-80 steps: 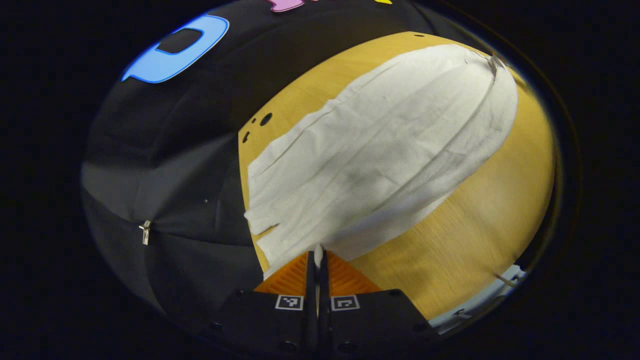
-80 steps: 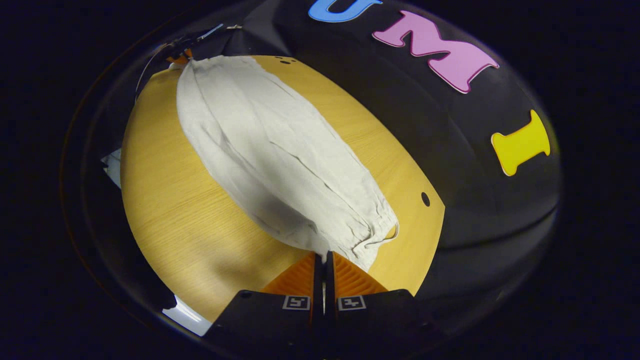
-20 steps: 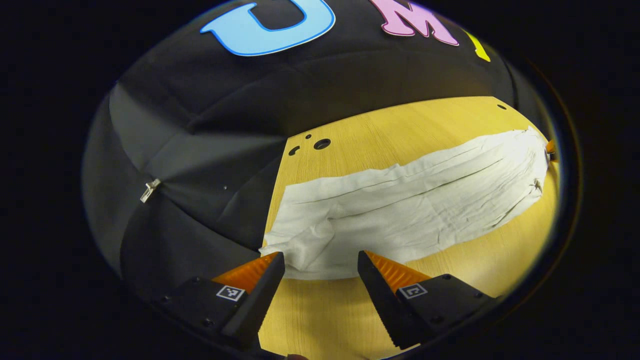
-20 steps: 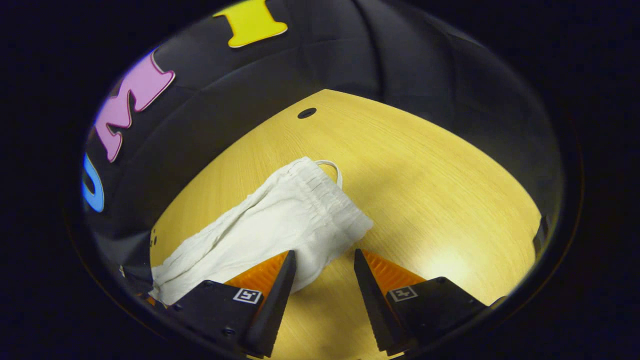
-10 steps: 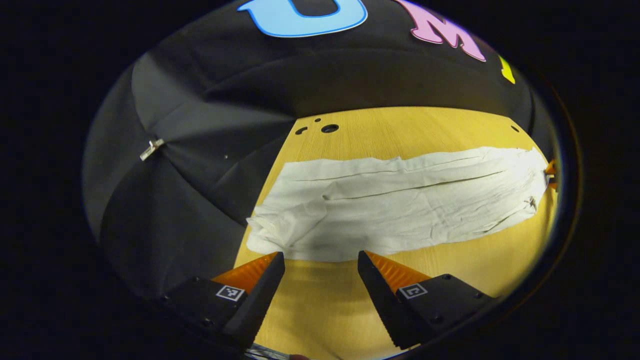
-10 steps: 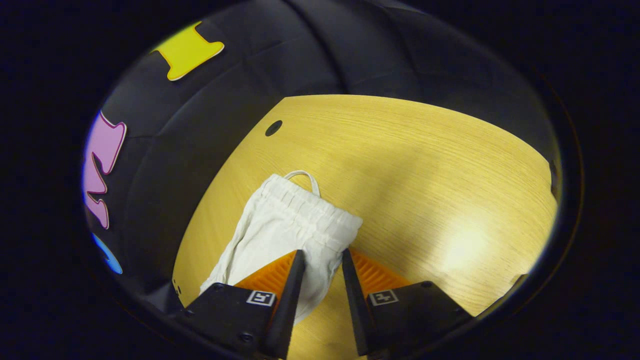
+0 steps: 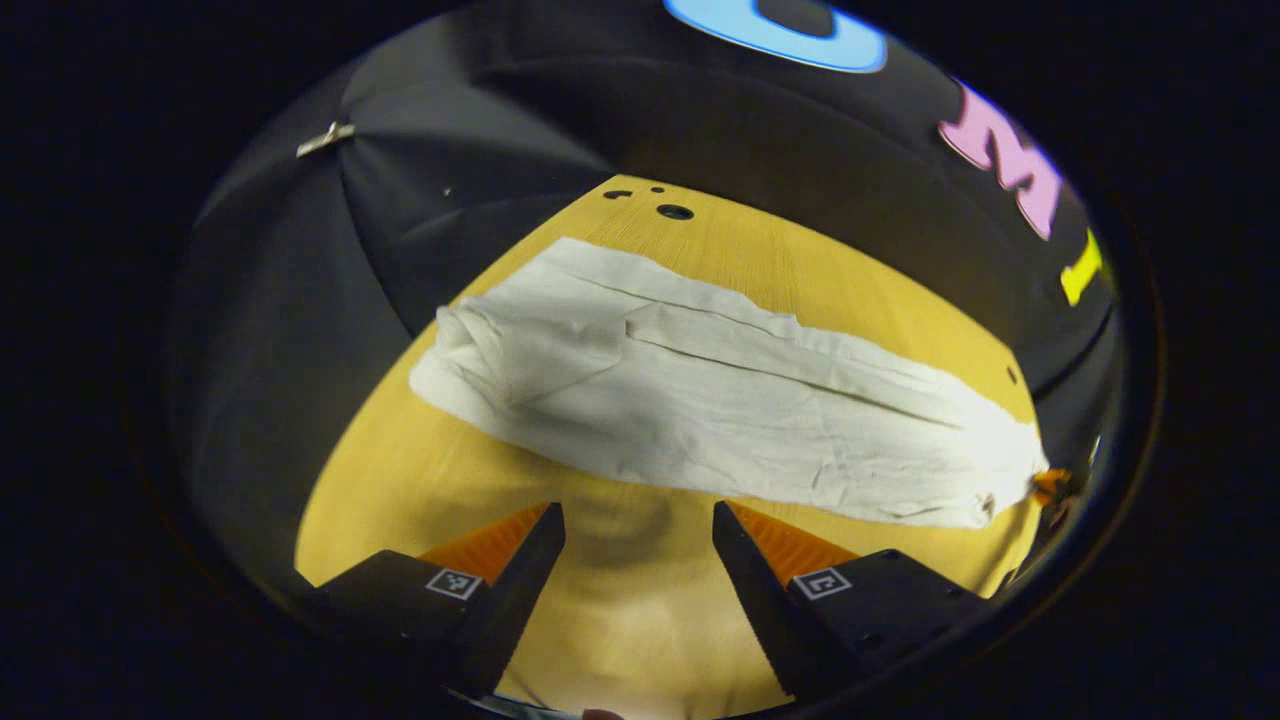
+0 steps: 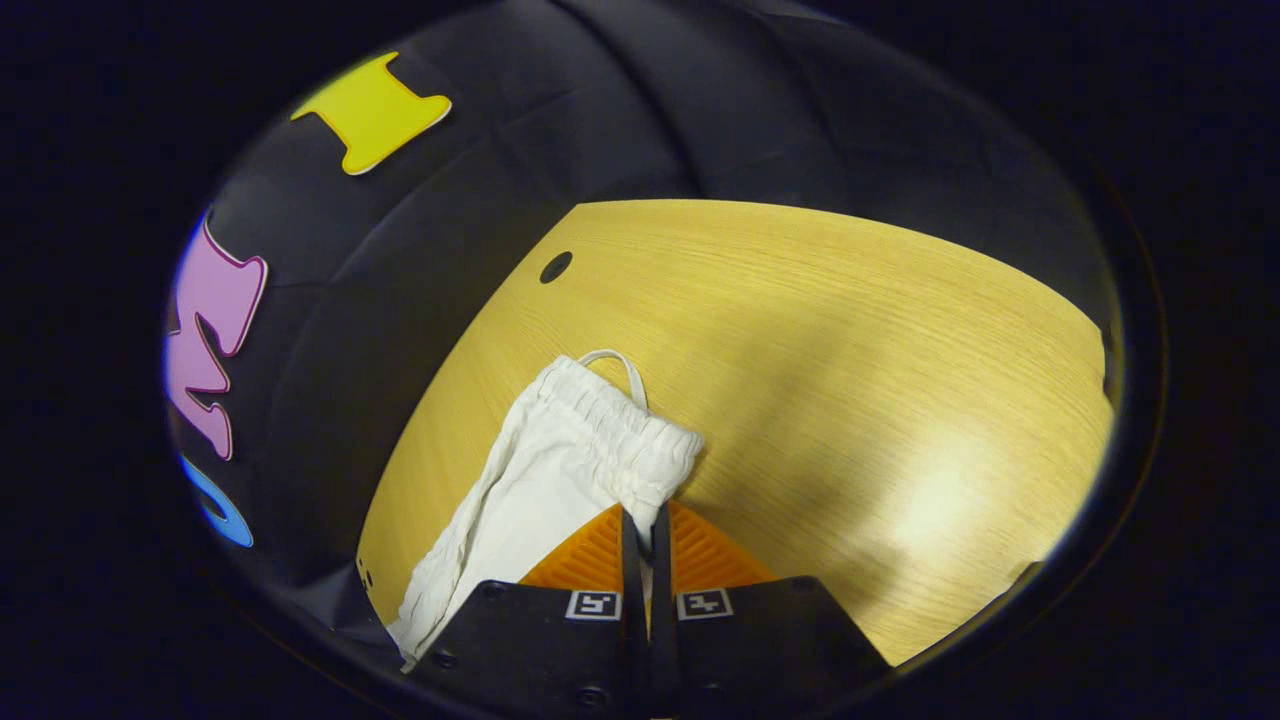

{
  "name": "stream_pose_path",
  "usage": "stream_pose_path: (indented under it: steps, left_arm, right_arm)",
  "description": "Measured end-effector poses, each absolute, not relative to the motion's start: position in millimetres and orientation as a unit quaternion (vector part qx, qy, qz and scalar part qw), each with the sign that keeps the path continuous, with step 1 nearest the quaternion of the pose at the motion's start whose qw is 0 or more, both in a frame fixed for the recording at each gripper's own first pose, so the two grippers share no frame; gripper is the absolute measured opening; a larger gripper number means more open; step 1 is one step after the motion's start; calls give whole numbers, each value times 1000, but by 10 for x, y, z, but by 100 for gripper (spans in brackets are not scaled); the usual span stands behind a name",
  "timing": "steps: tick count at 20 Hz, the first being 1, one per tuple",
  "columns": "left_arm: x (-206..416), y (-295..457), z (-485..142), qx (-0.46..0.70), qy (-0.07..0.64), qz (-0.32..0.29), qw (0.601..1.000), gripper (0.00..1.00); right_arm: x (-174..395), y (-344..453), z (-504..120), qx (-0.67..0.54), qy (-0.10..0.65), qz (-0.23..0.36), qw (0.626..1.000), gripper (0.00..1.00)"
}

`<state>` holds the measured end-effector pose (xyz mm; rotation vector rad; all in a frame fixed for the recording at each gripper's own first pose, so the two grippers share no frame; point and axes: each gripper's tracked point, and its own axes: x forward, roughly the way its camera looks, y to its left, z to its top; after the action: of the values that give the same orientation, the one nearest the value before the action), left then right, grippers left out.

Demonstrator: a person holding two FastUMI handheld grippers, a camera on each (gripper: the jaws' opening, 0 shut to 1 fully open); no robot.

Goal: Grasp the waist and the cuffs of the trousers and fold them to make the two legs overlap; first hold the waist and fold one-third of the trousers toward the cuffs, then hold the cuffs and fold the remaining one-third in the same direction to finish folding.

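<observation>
In the left gripper view, the left gripper (image 7: 638,535) hovers above the wooden bench (image 7: 620,620) with its jaws spread wide and nothing between them; the fingers (image 7: 520,570) touch no cloth, and bare wood shows in the gap. The white trousers (image 7: 700,400) lie flat on the bench just beyond the fingertips, folded lengthwise into one long band with the two legs stacked. The band runs aslant across the bench, from a bunched, rumpled cuff end (image 7: 470,345) near the bench's left edge to a narrower end (image 7: 1000,480) at the far right. There, part of the right gripper (image 7: 1050,485) shows at the very tip of the cloth. A few small holes (image 7: 674,211) sit in the bench's far corner, beyond the trousers. In the right gripper view, the right gripper (image 8: 640,530) has its jaws drawn together with only a sliver of gap, and white cloth is pinched between them: it grips the trousers (image 8: 520,500) at the near corner of the gathered elastic waist (image 8: 625,430). The waistband sits just ahead of the fingertips, puckered, with a loop of drawstring (image 8: 620,365) lying on the wood past it. From the waist the legs trail away down the left side toward the bench's left edge. One dark hole (image 8: 556,266) marks the bench near its far-left edge.
</observation>
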<state>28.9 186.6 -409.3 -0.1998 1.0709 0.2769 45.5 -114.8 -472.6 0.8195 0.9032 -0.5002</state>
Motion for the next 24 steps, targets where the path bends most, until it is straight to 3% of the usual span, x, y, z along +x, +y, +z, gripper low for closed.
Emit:
stream_pose_path:
  steps: [6, 9, 15, 17, 19, 22, 24]
  left_arm:
    - [532, 2023, -4173, -290, 456, 202, 817, 95]
    - [727, 2167, -4181, -314, 437, 221, 813, 90]
    - [1066, 2310, -4259, -310, 420, 258, 813, 94]
    - [1065, 2378, -4269, -285, 419, 273, 818, 84]
    - [942, 2422, -4272, -263, 427, 294, 814, 66]
    - [1048, 2376, -4332, -298, 419, 282, 810, 16]
    - [1017, 2348, -4343, -325, 416, 280, 802, 9]
  right_arm:
    - [461, -1182, -4659, 371, 416, -220, 801, 5]
    - [466, -1175, -4653, 364, 420, -214, 803, 5]
    - [444, -1174, -4698, 317, 437, -190, 820, 5]
    - [450, -1166, -4697, 315, 439, -189, 820, 5]
    - [431, -1167, -4711, 312, 440, -185, 821, 5]
    - [443, -1176, -4687, 314, 437, -185, 822, 6]
    - [472, -1208, -4611, 321, 422, -182, 828, 5]
